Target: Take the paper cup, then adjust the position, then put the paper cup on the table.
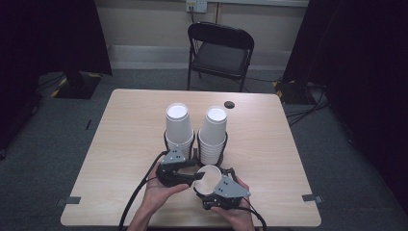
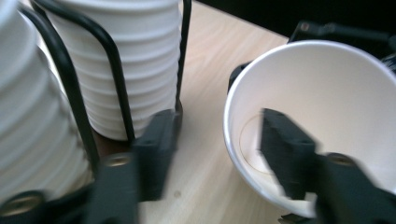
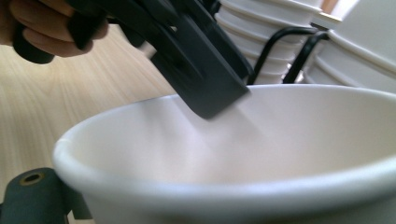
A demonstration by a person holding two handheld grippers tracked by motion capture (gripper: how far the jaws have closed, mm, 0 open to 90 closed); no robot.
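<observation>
A pale wood-grain worktop (image 1: 269,144) stood on grey carpeted floor (image 1: 43,144), with a small dark round disc (image 1: 229,104) near its far edge and strips of grey tape (image 1: 72,200) at its two near corners. Beyond it a black folding chair (image 1: 219,53) faced the worktop, set against a cream wall (image 1: 144,24) that carried a white socket plate (image 1: 196,5) and a pale skirting band. Black curtains (image 1: 356,57) hung at both sides. Cables (image 1: 303,113) trailed over the floor at the right, and yellow-and-black hazard tape (image 1: 60,86) marked a stand's foot at the left. The light was even and dim.
</observation>
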